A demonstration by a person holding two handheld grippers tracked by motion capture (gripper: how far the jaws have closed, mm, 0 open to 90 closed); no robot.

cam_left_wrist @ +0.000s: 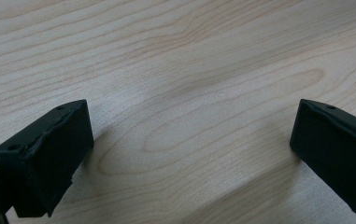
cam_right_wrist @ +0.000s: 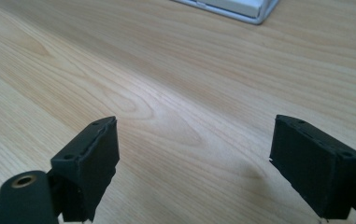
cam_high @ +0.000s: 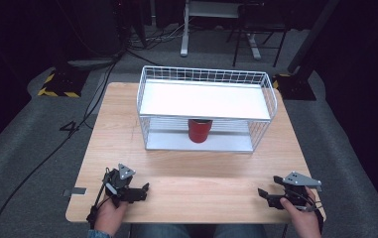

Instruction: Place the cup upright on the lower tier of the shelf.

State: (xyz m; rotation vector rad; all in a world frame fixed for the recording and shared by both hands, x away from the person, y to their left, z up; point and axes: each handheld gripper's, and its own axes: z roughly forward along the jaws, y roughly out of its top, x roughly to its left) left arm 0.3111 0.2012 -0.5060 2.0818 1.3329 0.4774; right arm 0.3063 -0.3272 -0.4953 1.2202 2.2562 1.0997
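**Pale wood table, two grippers resting near front edge**

High view: light wood table (cam_high: 191,178) on grey carpet, dark room behind. At the far half stands a white wire rack (cam_high: 206,106) w/ two levels. The top shelf is a plain white board. A red can (cam_high: 199,130) stands upright on the lower shelf, about mid-rack, under the top board, its upper part hidden by that board. Near the front edge, left hand holds the left gripper (cam_high: 144,191), black, grey three-cornered plate on top, jaws pointing toward the right, low over the wood. A cable trails off it to the floor at left. Right hand holds the right gripper (cam_high: 262,194) at the front right corner, jaws pointing left, toward the other gripper. Both are well apart from the rack and can, and well apart from each other.

Left gripper view: two black jaws rise from the bottom corners, spread wide, bare wood grain between them. Nothing pinched. Jaw shadows fall on the wood close under them.

Right gripper view: two black jaws again spread apart, w/ bare wood between, nothing gripped. A white corner of the rack (cam_right_wrist: 241,9) base shows at the top edge, far off. Shadows sit close below the jaws.
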